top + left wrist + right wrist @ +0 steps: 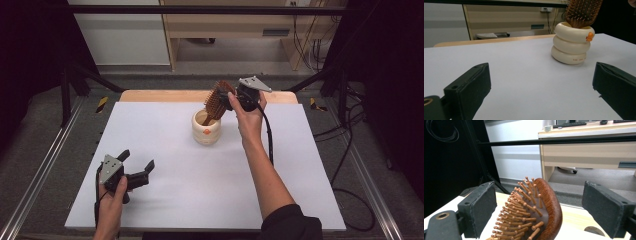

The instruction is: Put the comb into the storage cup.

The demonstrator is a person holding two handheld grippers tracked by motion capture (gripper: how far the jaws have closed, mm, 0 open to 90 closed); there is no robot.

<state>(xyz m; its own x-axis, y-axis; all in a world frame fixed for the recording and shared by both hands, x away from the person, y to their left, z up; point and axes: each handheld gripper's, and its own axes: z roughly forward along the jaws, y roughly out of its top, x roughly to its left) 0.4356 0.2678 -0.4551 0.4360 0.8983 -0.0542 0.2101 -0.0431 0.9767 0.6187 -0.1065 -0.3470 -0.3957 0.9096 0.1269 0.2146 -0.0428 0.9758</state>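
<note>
A wooden paddle hairbrush (pixel 216 102) stands handle-down in a cream ringed cup (pixel 206 131) near the back middle of the white sheet. My right gripper (pixel 227 100) is up at the brush head, held by a hand from the right. In the right gripper view the brush (pixel 534 215) sits between the two black pads, bristles toward the left pad (pixel 480 207), with a clear gap to the right one, so my right gripper (pixel 539 210) is open. My left gripper (pixel 137 162) rests at the front left, open and empty. It faces the cup (pixel 571 47) and the brush (pixel 582 12).
A white sheet (pixel 165 150) covers the table, with a wooden strip (pixel 150 95) bare along its back edge. Black frame posts stand at both back corners. Cables (pixel 350 150) lie on the floor to the right. A wooden cabinet (pixel 225 25) stands beyond the table.
</note>
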